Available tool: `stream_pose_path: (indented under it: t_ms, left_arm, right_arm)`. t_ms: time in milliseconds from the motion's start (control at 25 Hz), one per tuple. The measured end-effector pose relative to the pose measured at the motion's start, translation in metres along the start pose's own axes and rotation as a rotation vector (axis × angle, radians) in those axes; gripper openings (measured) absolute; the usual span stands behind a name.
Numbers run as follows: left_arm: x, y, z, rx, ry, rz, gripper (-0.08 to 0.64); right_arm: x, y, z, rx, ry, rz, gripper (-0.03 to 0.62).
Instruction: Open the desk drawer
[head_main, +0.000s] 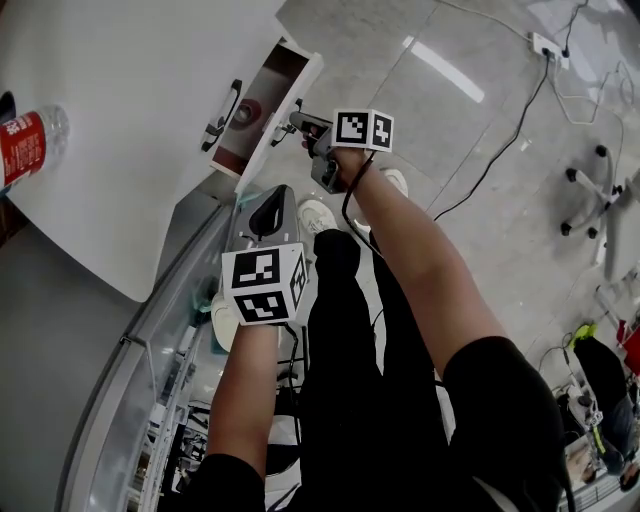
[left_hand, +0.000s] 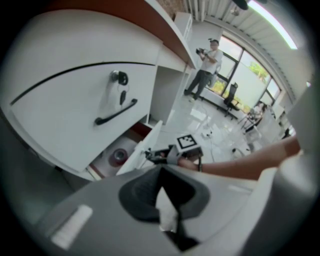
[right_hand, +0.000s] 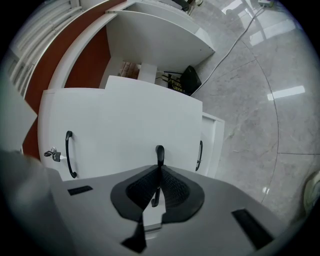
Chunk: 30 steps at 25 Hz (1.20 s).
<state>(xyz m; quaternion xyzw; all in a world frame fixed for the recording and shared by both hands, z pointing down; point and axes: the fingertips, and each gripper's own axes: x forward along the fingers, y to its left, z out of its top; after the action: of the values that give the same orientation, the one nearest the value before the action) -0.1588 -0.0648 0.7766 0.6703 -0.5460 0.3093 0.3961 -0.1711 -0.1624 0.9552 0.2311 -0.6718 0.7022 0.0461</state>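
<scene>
Closest to me, my left gripper (head_main: 274, 205) (left_hand: 161, 172) hangs near the edge of the desk (head_main: 130, 90). Its jaws are pressed together with nothing between them, and it is clear of the drawer (head_main: 288, 90) (left_hand: 144, 146). Just past it, my right gripper (head_main: 296, 120) (right_hand: 158, 175) has its jaws clamped on the drawer's black handle (right_hand: 159, 151). The right gripper view shows this plainly: the bar runs straight down between the pads. The drawer stands part-way out from under the desk, and inside it I see a round reddish thing (head_main: 243, 112) (left_hand: 118, 156). Next to it is a second white front with a long handle (head_main: 222, 115) (left_hand: 116, 112) and a key (left_hand: 120, 79) in its lock. On the desk top, at the far left, sits a bottle (head_main: 28, 140) with a red label. Beyond, a cable (head_main: 505, 155) trails over the grey floor (head_main: 480, 230), and a person (left_hand: 206, 65) stands far off by the windows.
</scene>
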Motion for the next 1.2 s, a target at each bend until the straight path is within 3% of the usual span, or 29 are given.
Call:
stream_pose_path:
  t_ms: [560, 800, 840, 960, 1040, 1120, 1200]
  left_arm:
    - [0.005, -0.013, -0.003, -0.003, 0.01, -0.013, -0.002]
    - [0.007, -0.016, -0.008, -0.034, 0.008, -0.026, -0.002]
    - [0.008, -0.018, -0.007, -0.037, 0.004, -0.029, -0.002]
    - [0.012, -0.024, 0.001, -0.045, -0.015, -0.038, -0.002]
    - [0.014, -0.027, 0.01, -0.057, -0.036, -0.04, -0.002]
    - [0.013, -0.03, 0.02, -0.069, -0.055, -0.038, -0.002]
    - [0.01, -0.038, 0.032, -0.074, -0.07, -0.041, -0.002]
  right_arm:
    - [-0.027, -0.009, -0.006, 0.01, 0.023, -0.016, 0.012]
    - [-0.052, -0.005, 0.002, -0.213, 0.002, -0.158, 0.036]
    - [-0.063, -0.006, 0.005, -0.246, -0.014, -0.209, 0.004]
    - [-0.098, -0.01, 0.008, -0.46, -0.005, -0.394, -0.002]
    - [-0.12, -0.002, 0.007, -0.633, -0.004, -0.475, -0.002]
    - [-0.142, 0.017, 0.005, -0.746, -0.035, -0.515, -0.002]
    - [-0.166, 0.043, 0.005, -0.789, -0.085, -0.521, -0.002]
